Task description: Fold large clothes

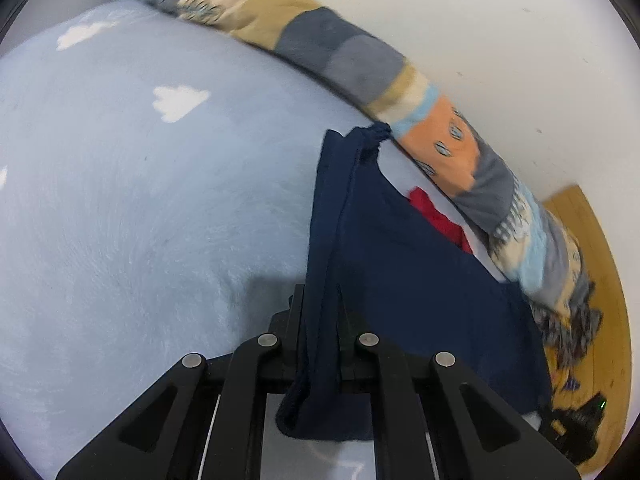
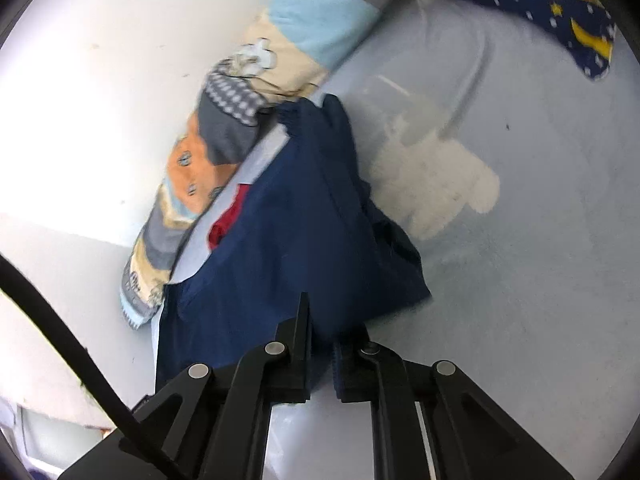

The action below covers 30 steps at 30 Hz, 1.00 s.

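From the left wrist camera, the left gripper [image 1: 320, 308] is clenched on a bunched edge of the large navy-blue cloth garment [image 1: 400, 272], a fold of which passes between its black fingers [image 1: 298, 312] and hangs down behind them. The garment stretches away to the right over the pale blue fleecy bed cover with white cloud shapes [image 1: 140, 220]. A bit of red fabric [image 1: 440, 220] peeks out past its far edge. A long patchwork bolster in grey, beige, orange and light blue [image 1: 340, 52] lies along the white wall [image 1: 500, 40], and the garment's far corner touches it. Wooden floor [image 1: 592, 280] shows at the right.

From the right wrist camera, the right gripper [image 2: 322, 344] is likewise clamped on the garment's near edge, the cloth lifted and sagging from the jaws towards the bolster. A black cable [image 2: 60, 320] crosses the lower left. A navy and yellow star-patterned blanket [image 2: 576, 28] lies at the upper right.
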{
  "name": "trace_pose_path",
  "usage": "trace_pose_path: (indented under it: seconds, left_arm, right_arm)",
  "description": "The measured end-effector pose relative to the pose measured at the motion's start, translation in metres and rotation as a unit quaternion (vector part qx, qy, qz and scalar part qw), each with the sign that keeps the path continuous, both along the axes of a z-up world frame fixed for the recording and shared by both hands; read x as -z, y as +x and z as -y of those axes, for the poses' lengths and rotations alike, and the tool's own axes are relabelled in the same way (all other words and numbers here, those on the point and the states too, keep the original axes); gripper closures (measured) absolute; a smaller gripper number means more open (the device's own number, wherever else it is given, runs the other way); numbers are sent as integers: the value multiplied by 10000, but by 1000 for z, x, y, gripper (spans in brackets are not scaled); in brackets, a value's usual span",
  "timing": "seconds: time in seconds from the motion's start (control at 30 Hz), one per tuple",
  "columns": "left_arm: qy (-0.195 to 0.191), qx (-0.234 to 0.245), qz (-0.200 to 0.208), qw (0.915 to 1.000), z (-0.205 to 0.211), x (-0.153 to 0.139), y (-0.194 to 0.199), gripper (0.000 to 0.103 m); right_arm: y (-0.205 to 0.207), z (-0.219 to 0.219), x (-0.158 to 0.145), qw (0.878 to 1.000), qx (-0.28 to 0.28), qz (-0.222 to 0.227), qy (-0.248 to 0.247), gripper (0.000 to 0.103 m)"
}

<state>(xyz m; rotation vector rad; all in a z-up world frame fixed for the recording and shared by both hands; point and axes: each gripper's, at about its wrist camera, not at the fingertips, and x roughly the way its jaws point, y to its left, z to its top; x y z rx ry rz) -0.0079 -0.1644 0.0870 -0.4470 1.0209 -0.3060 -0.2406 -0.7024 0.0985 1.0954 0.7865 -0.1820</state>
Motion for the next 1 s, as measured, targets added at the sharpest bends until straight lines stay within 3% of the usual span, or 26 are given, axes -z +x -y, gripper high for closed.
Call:
trace_pose_path:
  seconds: [0.1,0.2,0.27,0.3,0.33,0.4,0.47,0.5,0.67,0.73,0.8,0.83,0.93,1.0]
  left_arm:
    - [62,184,-92,9998,-4,2,-7,94]
    - [226,167,-346,9990,-10,19,-9,92]
    - [305,24,-450,9985,-15,28,-8,90]
    - [331,-17,-520,9981,-17,33,-6,88]
    - [374,-56,-585,9976,-18,37,-5,83]
    - [344,-99,-694,9969,-20,44,-4,79]
    - [437,-126,-773,9960,-21,50,-4,64]
    - [454,-128,-810,9956,-21,53,-5,62]
    - [523,-146,-890,9946,-18,64,-4,50]
    - [572,-138,-925,9940,-16,68,-5,45]
    - [638,-97,-920,9937,-11,71,-3,41]
    - [679,-82,-896,9936,-8,72,-3,39]
    - [809,-35,-846,9931,-5,74,-5,33]
    - [913,40,-813,9925,0,75,-4,29]
  right_arm:
    - [-13,0,-8,9999,-59,56,63,95]
    - [-18,3,6,9988,-184,-446,-66,92]
    - [-23,11,26,9981,-76,-548,281,64]
    - [-27,17,37,9973,49,-654,336,37]
    - [-32,21,44,9962,206,-774,328,32]
    - [-43,30,63,9944,497,-757,544,32]
    - [-49,37,82,9909,763,-706,852,32]
    - [-49,39,90,9896,847,-622,978,34]
    - [-13,54,104,9863,1096,-65,1227,37]
    - [10,54,101,9897,937,-99,1082,37]
    - [43,50,96,9964,417,-560,478,34]
    - [59,44,92,9966,52,-819,18,27]
    - [86,28,82,9889,-754,-1099,-654,7]
    - [101,19,80,9774,-1173,-1451,-997,4]
